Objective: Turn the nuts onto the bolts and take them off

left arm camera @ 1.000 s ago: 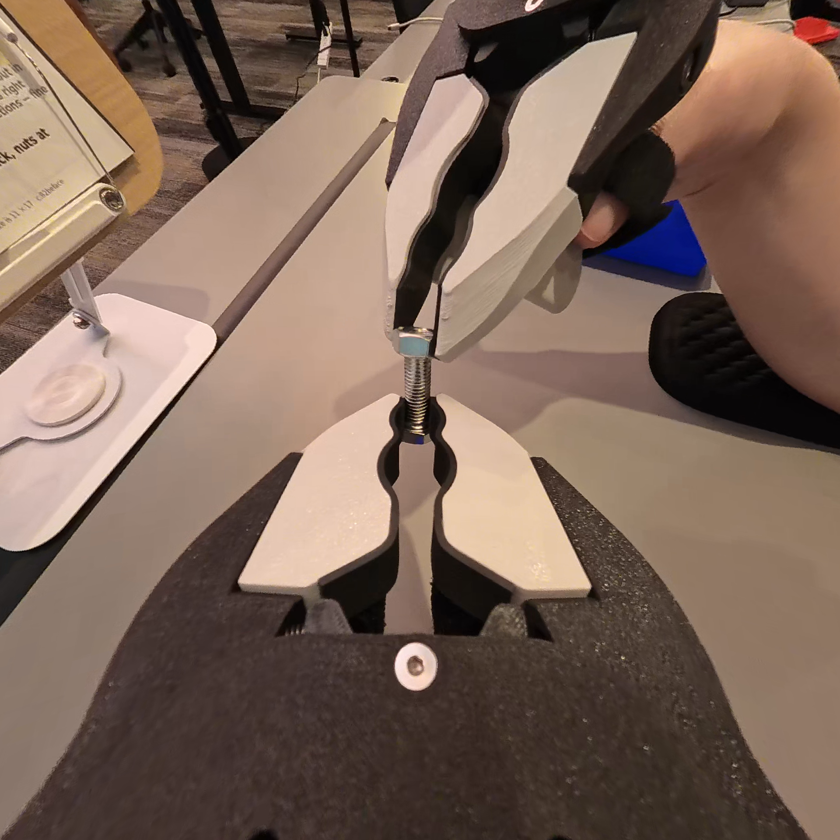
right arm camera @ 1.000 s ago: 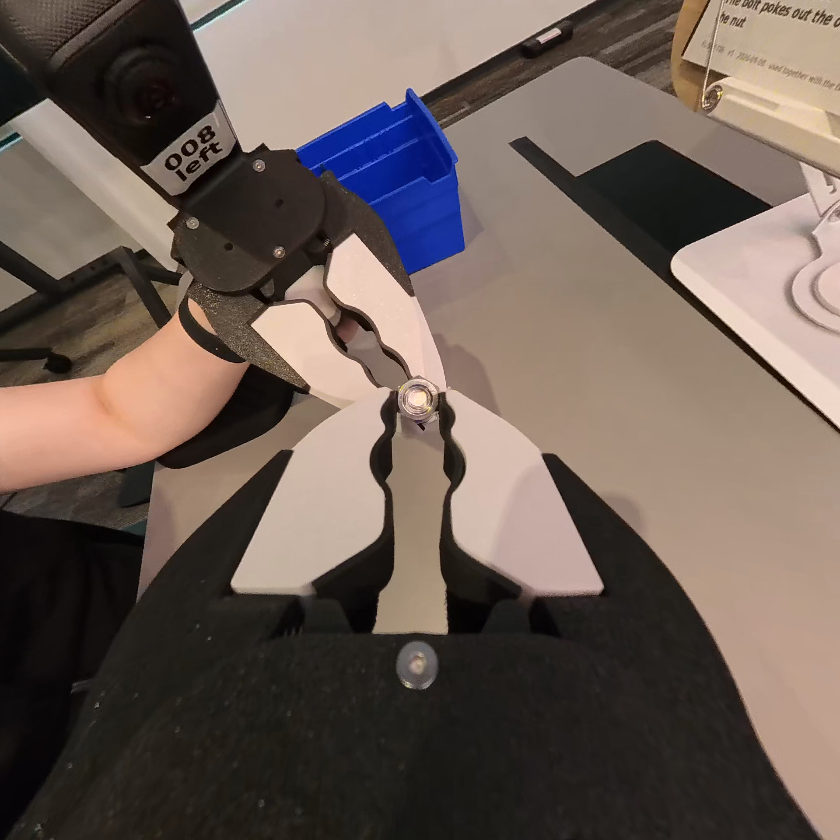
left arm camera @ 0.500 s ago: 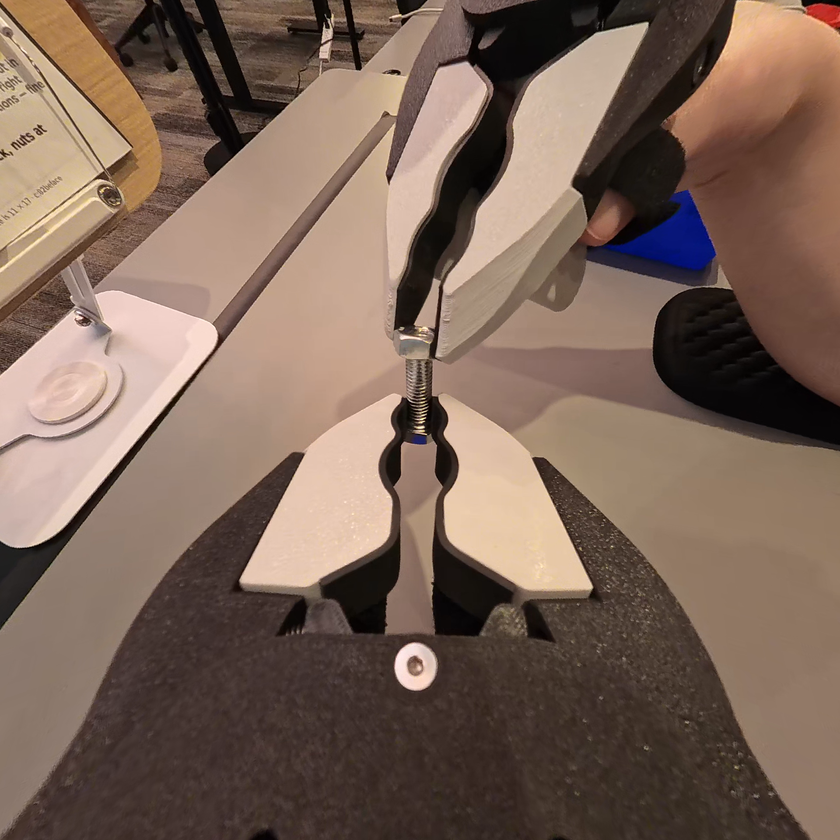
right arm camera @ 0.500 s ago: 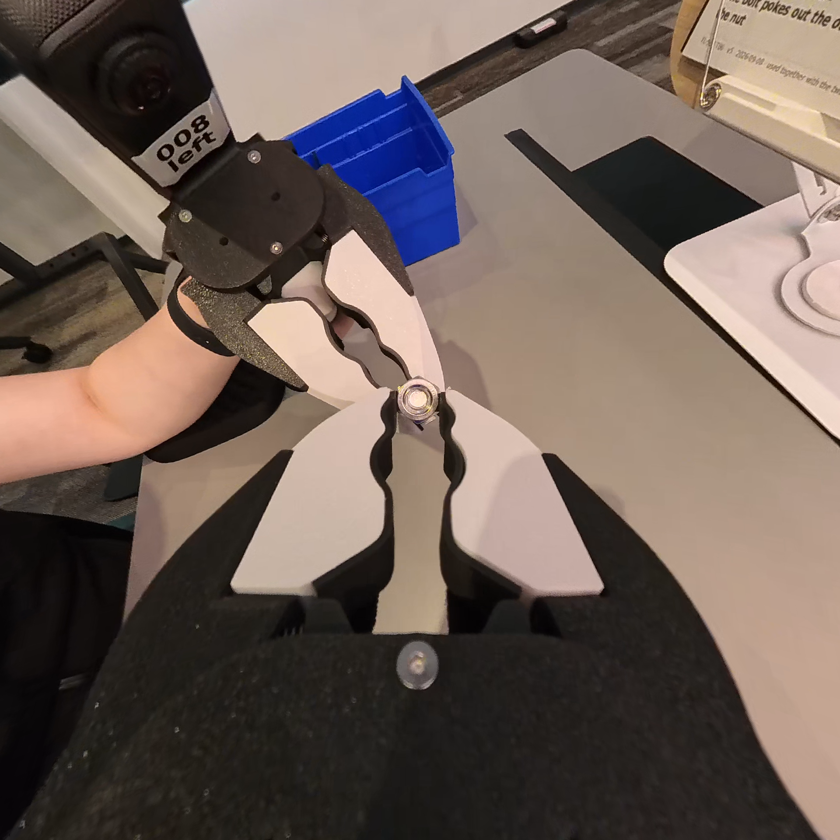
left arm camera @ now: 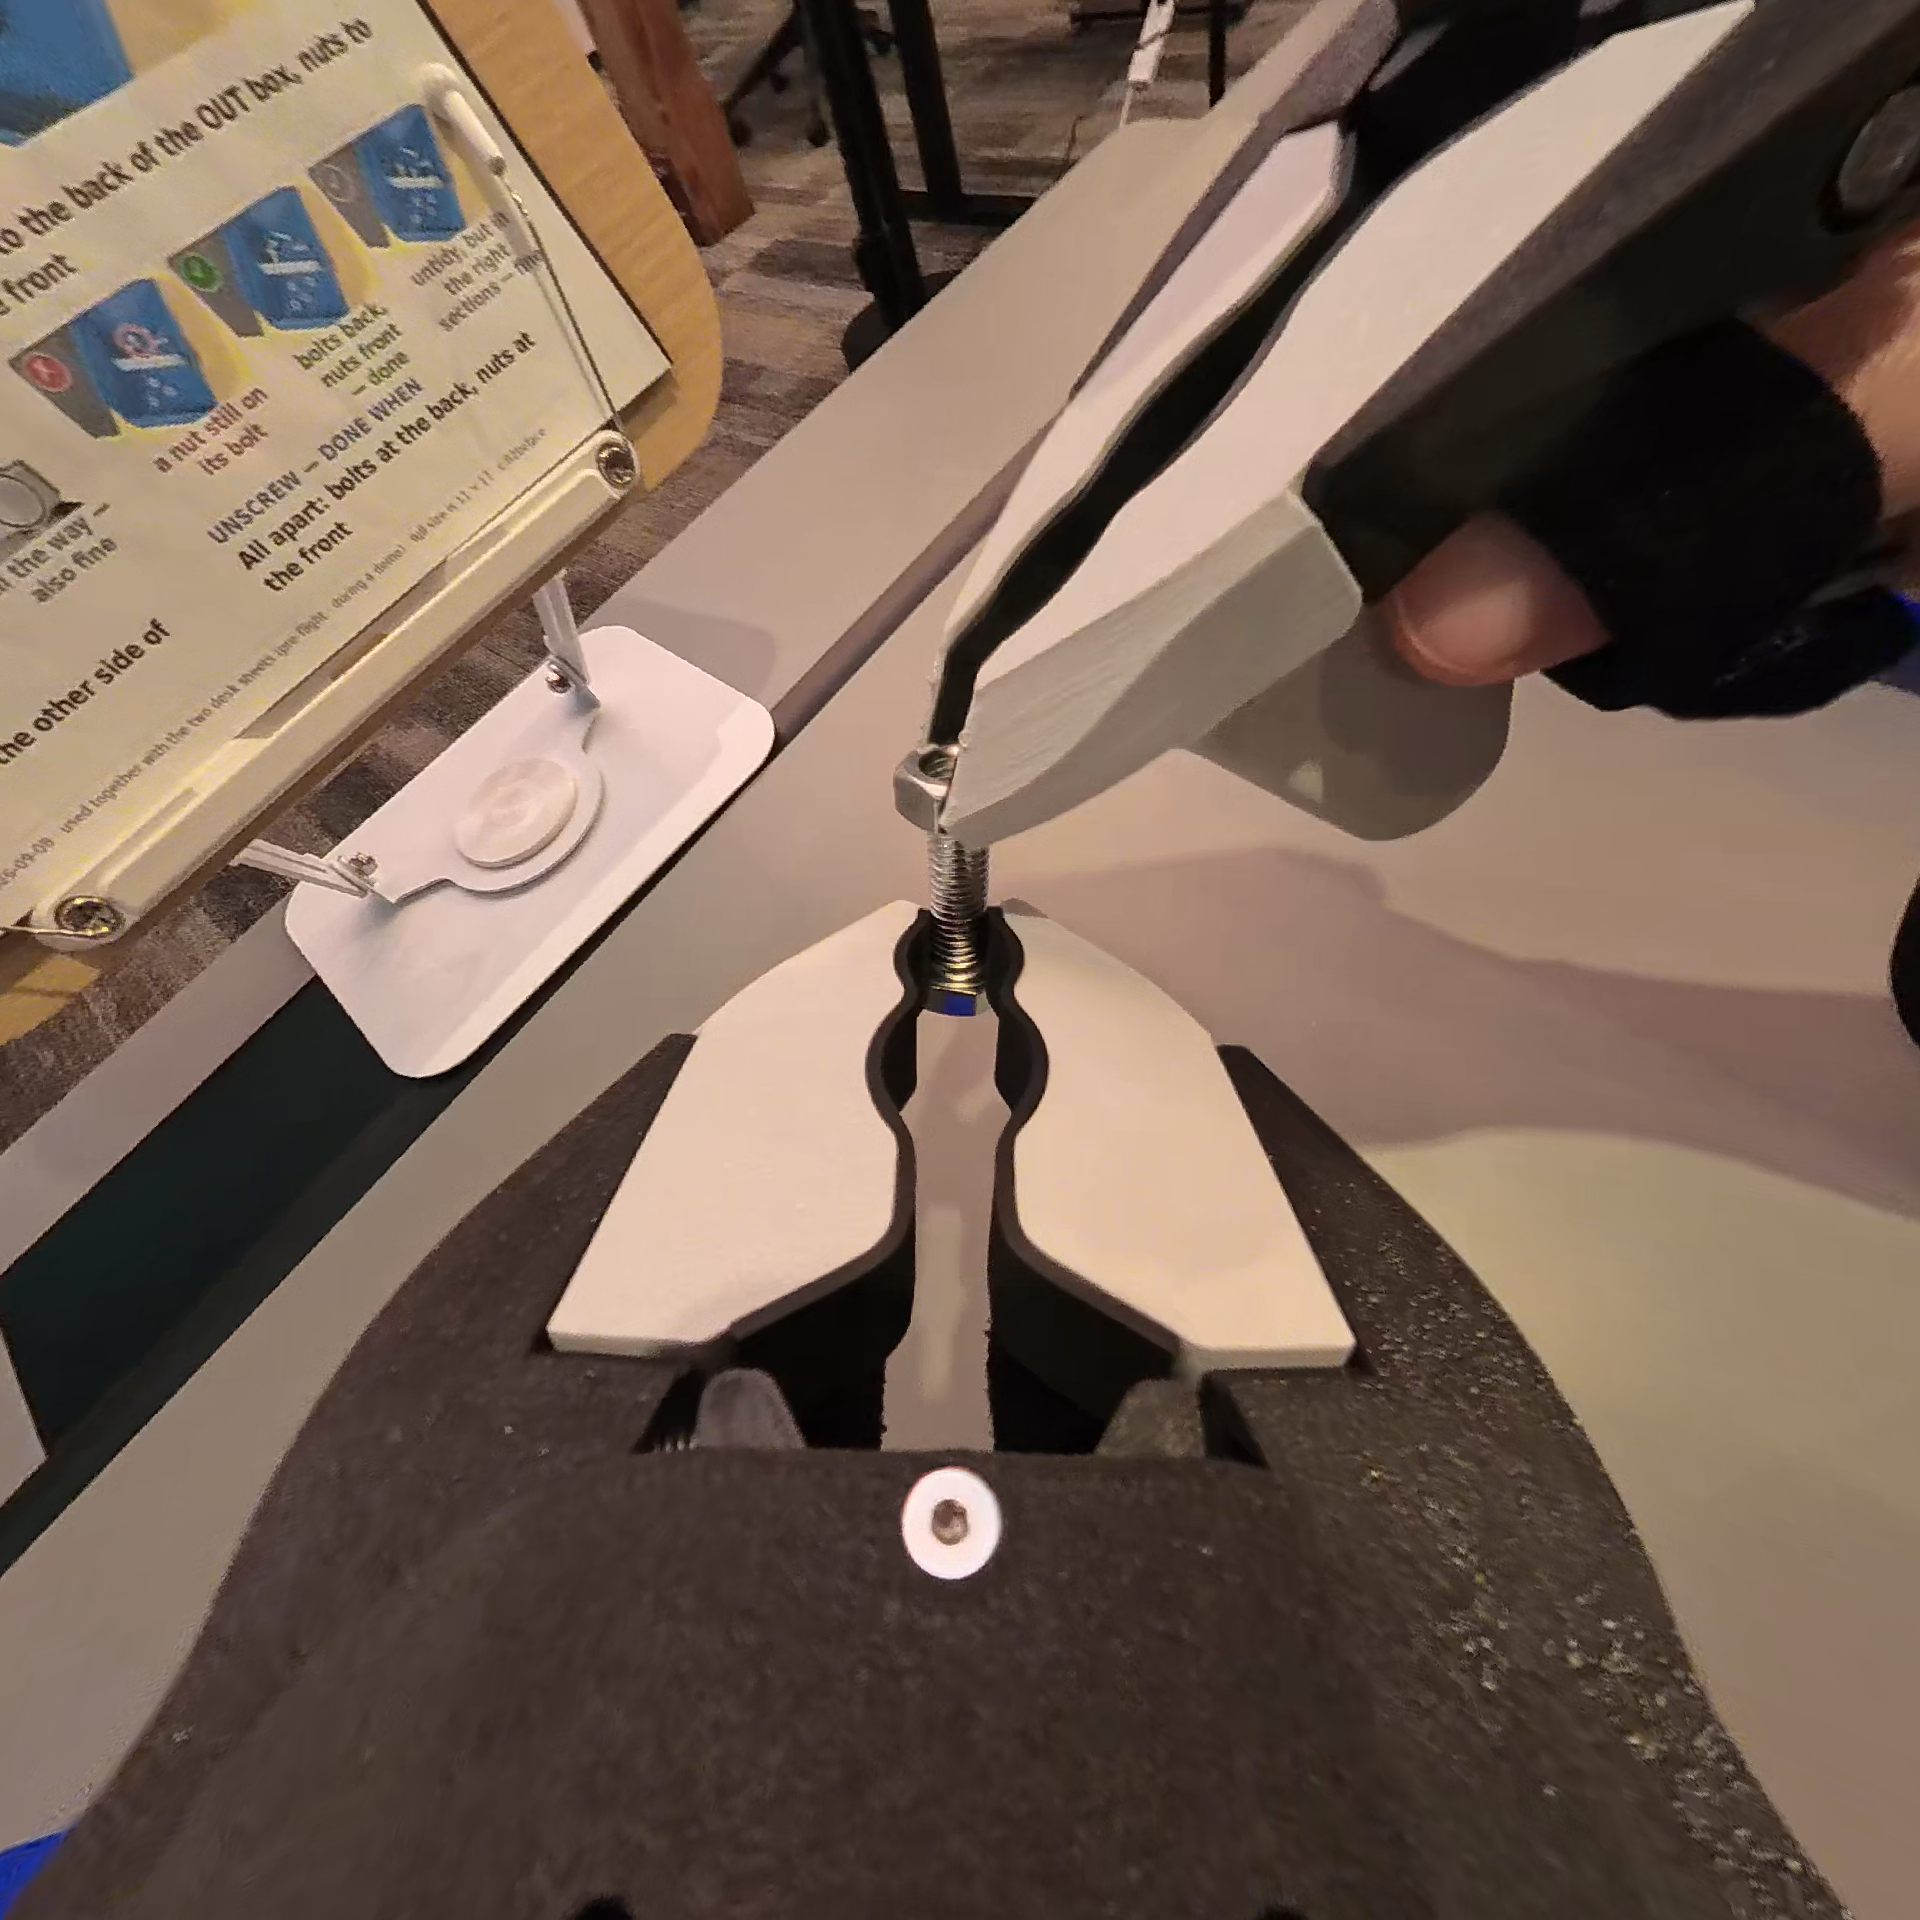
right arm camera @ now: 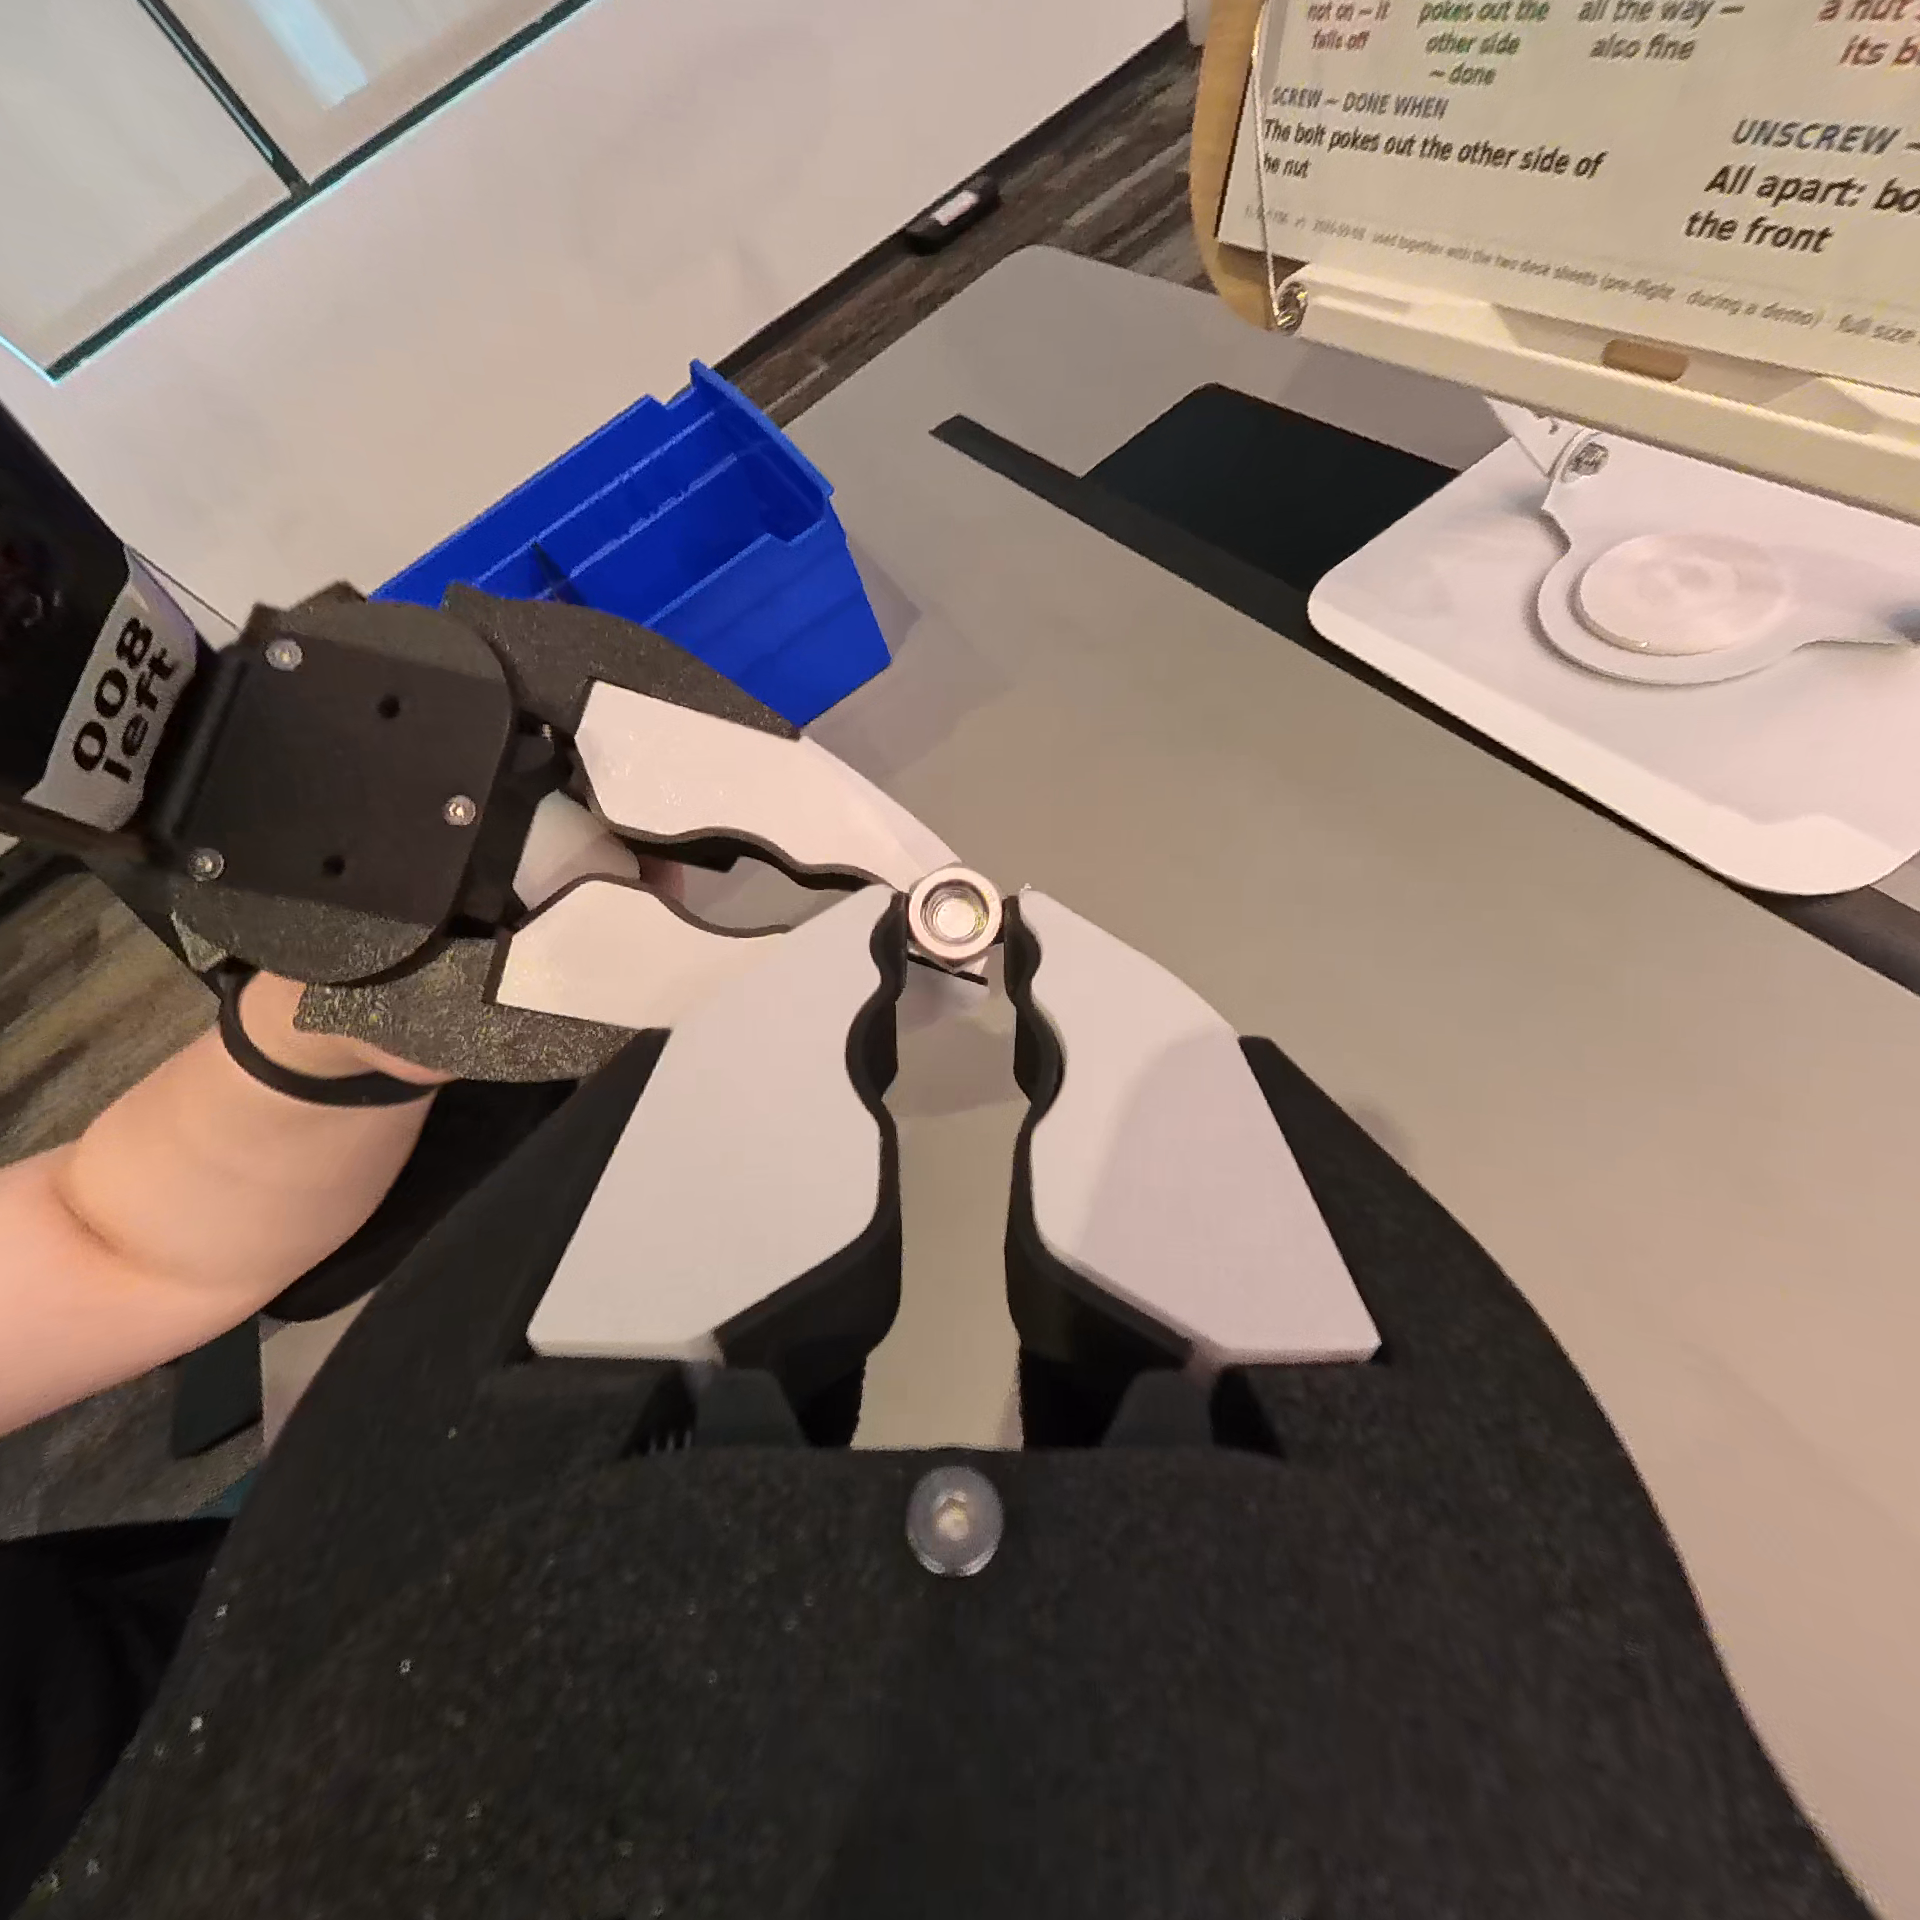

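Note:
A threaded steel bolt [left arm camera: 954, 883] stands upright between my two grippers, above the grey table [left arm camera: 1455, 1143]. My left gripper [left arm camera: 956, 940] is shut on the bolt's lower end near its head. My right gripper [left arm camera: 943, 777] comes in from the upper right and is shut on a hex nut [left arm camera: 918, 795] at the bolt's top end. In the right wrist view I look down the bolt's axis. There the nut [right arm camera: 954, 916] sits between my right gripper's tips [right arm camera: 951, 940], and the left gripper [right arm camera: 894, 894] reaches in from the left.
A blue divided bin [right arm camera: 727, 582] stands on the table behind the left gripper. An instruction sheet on a wooden stand [left arm camera: 312, 343] with a white base plate [left arm camera: 540, 831] stands at the table's far edge. A person's hands hold both grippers.
The two grippers have rotated against each other about the bolt's axis. The right gripper now leans in from the upper right, and the left gripper has swung lower in the right view. Both grips stay shut.

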A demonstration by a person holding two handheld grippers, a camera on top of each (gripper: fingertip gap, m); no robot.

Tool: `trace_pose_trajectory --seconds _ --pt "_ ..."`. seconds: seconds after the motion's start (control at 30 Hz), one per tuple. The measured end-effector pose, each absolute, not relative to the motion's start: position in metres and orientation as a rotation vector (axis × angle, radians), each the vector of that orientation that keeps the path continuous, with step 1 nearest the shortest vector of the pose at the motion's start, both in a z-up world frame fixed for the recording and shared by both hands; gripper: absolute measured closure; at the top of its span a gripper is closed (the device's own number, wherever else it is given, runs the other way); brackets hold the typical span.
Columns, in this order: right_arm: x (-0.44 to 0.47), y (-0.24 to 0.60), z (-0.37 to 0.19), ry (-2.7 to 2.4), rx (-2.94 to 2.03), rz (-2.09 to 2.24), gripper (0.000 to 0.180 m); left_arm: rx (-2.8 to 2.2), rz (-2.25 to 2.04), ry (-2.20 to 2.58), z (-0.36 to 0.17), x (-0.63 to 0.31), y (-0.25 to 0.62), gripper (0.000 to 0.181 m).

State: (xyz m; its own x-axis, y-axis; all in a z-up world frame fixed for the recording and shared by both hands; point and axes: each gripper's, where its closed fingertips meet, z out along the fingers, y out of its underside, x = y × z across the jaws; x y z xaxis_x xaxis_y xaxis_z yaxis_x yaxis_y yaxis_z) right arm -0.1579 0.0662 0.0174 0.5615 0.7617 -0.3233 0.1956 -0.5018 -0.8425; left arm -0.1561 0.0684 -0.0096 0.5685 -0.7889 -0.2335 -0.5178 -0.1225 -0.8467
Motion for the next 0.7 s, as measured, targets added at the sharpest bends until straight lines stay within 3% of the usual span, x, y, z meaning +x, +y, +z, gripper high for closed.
trace_pose_trajectory --seconds 0.7 --pt "-0.1643 0.0701 0.0255 -0.767 -1.929 0.861 0.162 -1.787 -0.289 1.054 -0.0131 -0.1527 0.0709 0.171"
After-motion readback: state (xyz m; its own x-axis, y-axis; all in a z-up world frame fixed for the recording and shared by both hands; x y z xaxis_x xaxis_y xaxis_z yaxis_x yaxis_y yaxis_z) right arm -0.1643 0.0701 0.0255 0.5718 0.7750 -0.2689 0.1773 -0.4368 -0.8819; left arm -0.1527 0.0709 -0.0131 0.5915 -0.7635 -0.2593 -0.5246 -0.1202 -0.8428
